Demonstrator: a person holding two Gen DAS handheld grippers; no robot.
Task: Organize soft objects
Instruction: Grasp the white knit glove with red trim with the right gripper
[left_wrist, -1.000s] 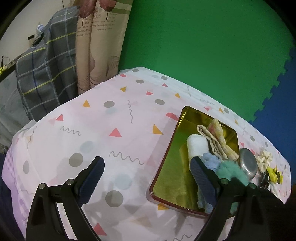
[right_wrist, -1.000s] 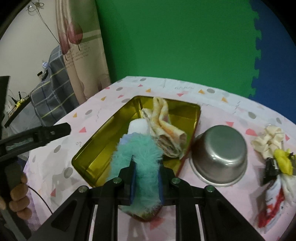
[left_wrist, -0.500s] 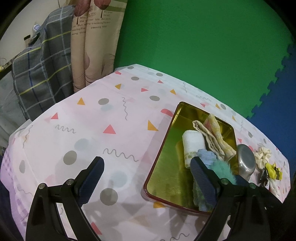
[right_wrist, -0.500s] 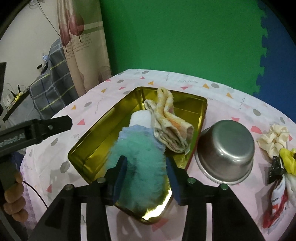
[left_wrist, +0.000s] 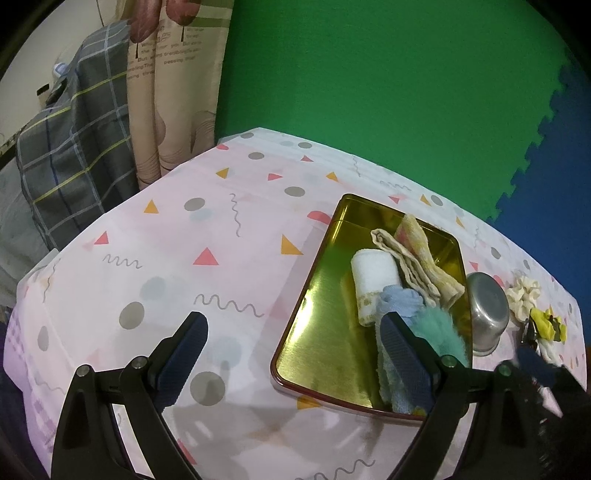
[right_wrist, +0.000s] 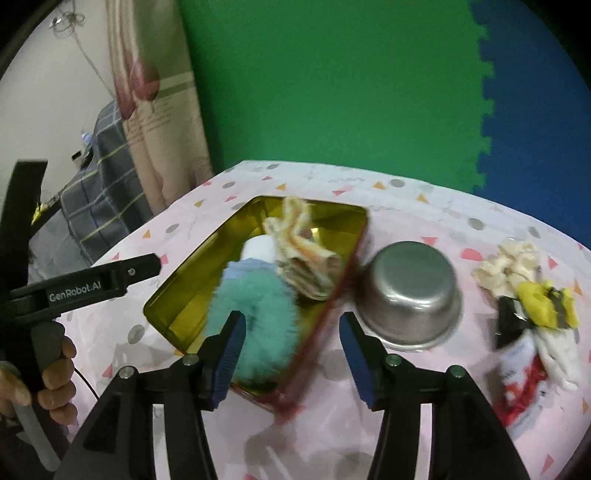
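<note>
Right fingers (right_wrist: 288, 352): you are holding them spread and released; they have just been opening, and the teal fluffy piece (right_wrist: 255, 314) is sitting free ahead of the left pad, nothing pressing on it.
Left fingers (left_wrist: 291, 362): you are keeping them wide apart and empty, hovering over the patterned surface (left_wrist: 192, 258) left of the tray.
Teal fluffy piece: lying at the near end of the gold tray (right_wrist: 177, 302), resting on a light blue cloth (left_wrist: 397, 302).
Other tray contents: a white rolled towel (left_wrist: 375, 275) is lying mid-tray, touching the blue cloth; a folded cream-and-orange cloth (left_wrist: 417, 258) is sitting beside it toward the far right side.
Right of tray: an upturned steel bowl (right_wrist: 410, 295) is standing just beside the tray rim.
Further right: a cream scrunchie (right_wrist: 511, 264), a yellow piece (right_wrist: 543, 302) and a white-and-red item (right_wrist: 532, 365) are lying together on the surface, outside the tray.
Left hand (right_wrist: 55, 380): gripping the handle of the left gripper, seen in the right wrist view.
</note>
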